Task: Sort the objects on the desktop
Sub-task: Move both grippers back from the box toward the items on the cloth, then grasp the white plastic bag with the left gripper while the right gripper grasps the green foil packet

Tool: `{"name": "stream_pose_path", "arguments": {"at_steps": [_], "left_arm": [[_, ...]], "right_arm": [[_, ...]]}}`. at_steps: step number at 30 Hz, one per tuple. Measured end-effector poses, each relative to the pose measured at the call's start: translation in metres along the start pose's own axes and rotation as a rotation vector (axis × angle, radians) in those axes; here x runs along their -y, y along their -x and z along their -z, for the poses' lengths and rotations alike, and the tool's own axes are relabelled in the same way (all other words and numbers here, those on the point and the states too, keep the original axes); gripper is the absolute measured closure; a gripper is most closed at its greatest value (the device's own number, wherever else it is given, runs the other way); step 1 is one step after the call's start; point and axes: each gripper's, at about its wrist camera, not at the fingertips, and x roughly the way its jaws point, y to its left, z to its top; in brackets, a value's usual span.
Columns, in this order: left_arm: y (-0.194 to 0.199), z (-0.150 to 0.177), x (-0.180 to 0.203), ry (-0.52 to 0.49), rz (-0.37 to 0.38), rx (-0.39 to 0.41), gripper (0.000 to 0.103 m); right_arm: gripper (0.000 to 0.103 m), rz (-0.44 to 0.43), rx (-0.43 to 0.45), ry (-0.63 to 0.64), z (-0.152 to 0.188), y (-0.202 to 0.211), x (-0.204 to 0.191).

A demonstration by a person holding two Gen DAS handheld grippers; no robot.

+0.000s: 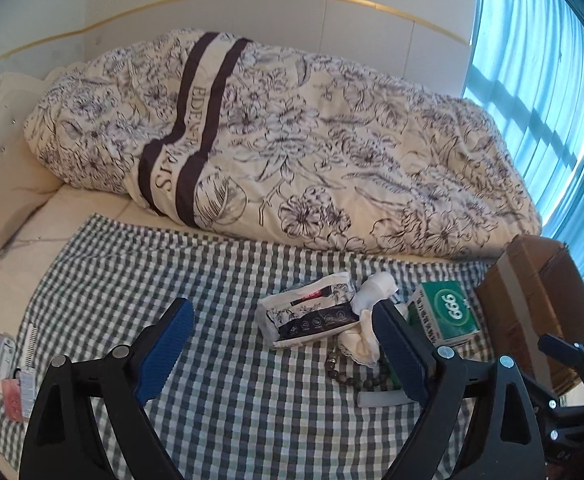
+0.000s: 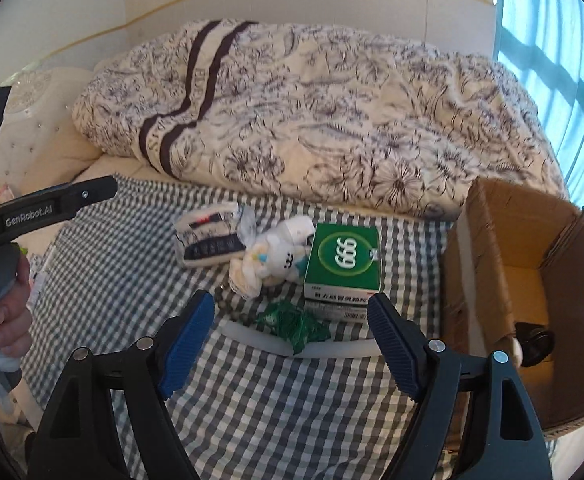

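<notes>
On a checked cloth (image 1: 220,412) (image 2: 252,392) lies a pile of small things: a tissue pack (image 1: 307,312) (image 2: 208,240), a white plush toy (image 1: 367,320) (image 2: 276,260), a green "666" box (image 1: 447,312) (image 2: 343,264), a bead bracelet (image 1: 351,372), a crumpled green wrapper (image 2: 295,326) and a white strip (image 2: 331,348). My left gripper (image 1: 284,340) is open, its jaws on either side of the tissue pack, above the cloth. My right gripper (image 2: 292,340) is open around the green wrapper and the strip. An open cardboard box (image 2: 491,264) (image 1: 531,292) stands at the right.
A rolled floral quilt (image 1: 284,140) (image 2: 311,120) lies behind the cloth, with a blue curtain (image 1: 543,80) at the right. A comb and small packets (image 1: 16,360) sit at the cloth's left edge. A dark round object (image 2: 535,340) lies inside the cardboard box. A hand (image 2: 4,320) grips the left tool.
</notes>
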Motion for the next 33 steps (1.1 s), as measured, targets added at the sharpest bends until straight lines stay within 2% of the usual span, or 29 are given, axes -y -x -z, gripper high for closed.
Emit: {"name": "stream_pose_path", "arguments": {"at_steps": [9,16,21,25,33], "left_arm": [[-0.063,0.009,-0.003,0.008,0.033,-0.062,0.009],[-0.099,0.015,-0.010,0.029,0.028,-0.093,0.009],[-0.122,0.017,-0.011,0.023,0.015,-0.109,0.009],[-0.137,0.016,-0.011,0.018,0.033,-0.114,0.009],[-0.168,0.014,0.002,-0.037,0.054,-0.130,0.009]], "right_arm": [[0.024,0.004,-0.069,-0.009,0.013,-0.043,0.009],[0.024,0.014,-0.122,-0.014,0.022,-0.077,0.017],[0.024,0.005,-0.121,-0.018,0.021,-0.092,0.017],[0.024,-0.011,-0.121,-0.022,0.021,-0.104,0.014],[0.024,0.011,-0.136,-0.026,0.024,-0.125,0.015]]}}
